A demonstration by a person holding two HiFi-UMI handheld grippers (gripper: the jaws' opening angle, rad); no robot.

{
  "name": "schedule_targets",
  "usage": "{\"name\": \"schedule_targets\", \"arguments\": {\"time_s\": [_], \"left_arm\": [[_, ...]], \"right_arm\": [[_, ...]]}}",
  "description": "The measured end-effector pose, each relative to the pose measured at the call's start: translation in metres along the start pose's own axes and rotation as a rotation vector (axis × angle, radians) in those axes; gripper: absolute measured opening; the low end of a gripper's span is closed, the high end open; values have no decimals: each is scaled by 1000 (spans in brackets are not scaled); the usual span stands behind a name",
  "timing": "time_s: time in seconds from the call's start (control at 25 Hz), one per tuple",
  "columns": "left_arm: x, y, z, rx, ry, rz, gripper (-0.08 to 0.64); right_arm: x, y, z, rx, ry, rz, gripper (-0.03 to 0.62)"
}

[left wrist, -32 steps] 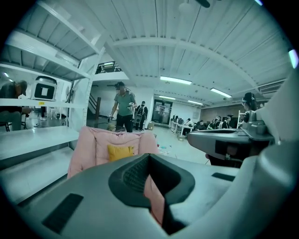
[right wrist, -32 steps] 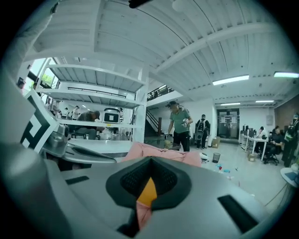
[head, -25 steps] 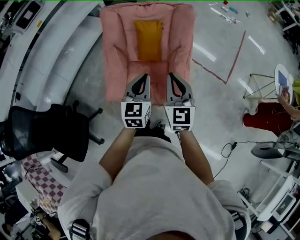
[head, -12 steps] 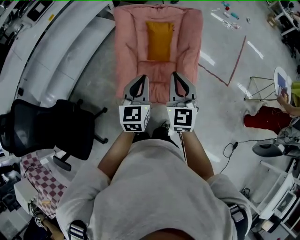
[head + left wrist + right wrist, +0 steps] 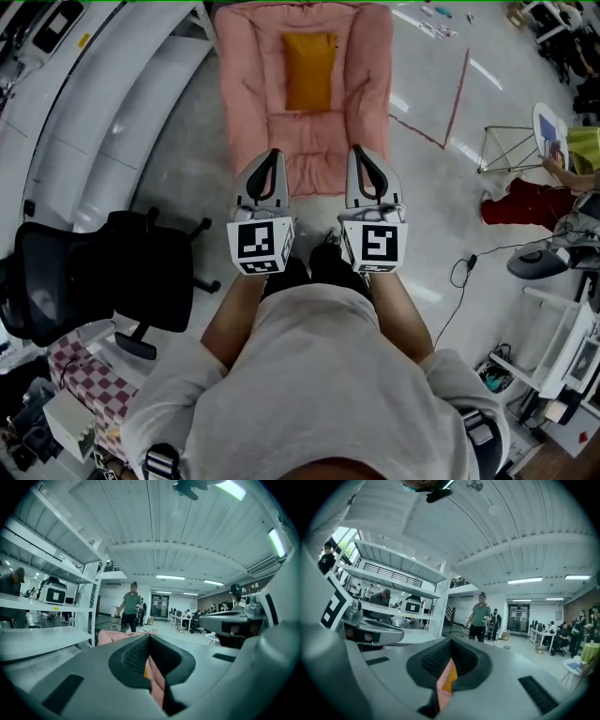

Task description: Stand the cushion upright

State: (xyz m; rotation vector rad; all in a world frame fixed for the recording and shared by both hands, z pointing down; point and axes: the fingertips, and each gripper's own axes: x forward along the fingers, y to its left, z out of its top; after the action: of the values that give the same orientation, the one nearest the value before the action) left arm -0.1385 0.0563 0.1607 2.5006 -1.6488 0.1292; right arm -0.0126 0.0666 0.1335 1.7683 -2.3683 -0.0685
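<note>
L gripper and R gripper are held out side by side in front of the person, roughly level, marker cubes facing the head cam. Head view puts both tips over the near edge of the pink cushion.

L jaws: together. Left gripper view shows only a thin slit w/ pink fabric visible through it, nothing pinched that I can see. R jaws: also together. Right gripper view has the same slit, showing pink plus a bit of orange beyond, no grip evident.

Pink cushion is on the floor straight ahead of the person, spread out lengthwise away from them, not standing up. Orange pillow lies on its far middle part, long side running along the cushion.

Other stuff:
- Black office chair is to the person's left, well apart from the cushion.
- Big white curved body sits further left, can't tell what it is.
- Red tape line is on the floor right of the cushion.
- Black cable lies on the floor at right.
- Red bundle is near the right edge.
- Checkered cloth is at lower left.

Both gripper views look down a long room w/ white shelving. A person in a green top stands beyond the cushion, w/ more ppl at desks far back.
</note>
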Motion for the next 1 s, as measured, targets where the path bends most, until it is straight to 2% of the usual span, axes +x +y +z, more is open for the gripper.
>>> {"name": "schedule_targets", "arguments": {"time_s": [0.24, 0.64, 1.0], "left_arm": [[4, -26, -10, -22, 9, -35, 12], [11, -60, 21, -8, -32, -68, 12], [21, -88, 22, 5, -31, -126, 12]], "right_arm": [[-25, -16, -7, -3, 17, -22, 8], [-29, -32, 17, -17, -33, -1, 8], [-33, -48, 19, -6, -49, -23, 8]]}}
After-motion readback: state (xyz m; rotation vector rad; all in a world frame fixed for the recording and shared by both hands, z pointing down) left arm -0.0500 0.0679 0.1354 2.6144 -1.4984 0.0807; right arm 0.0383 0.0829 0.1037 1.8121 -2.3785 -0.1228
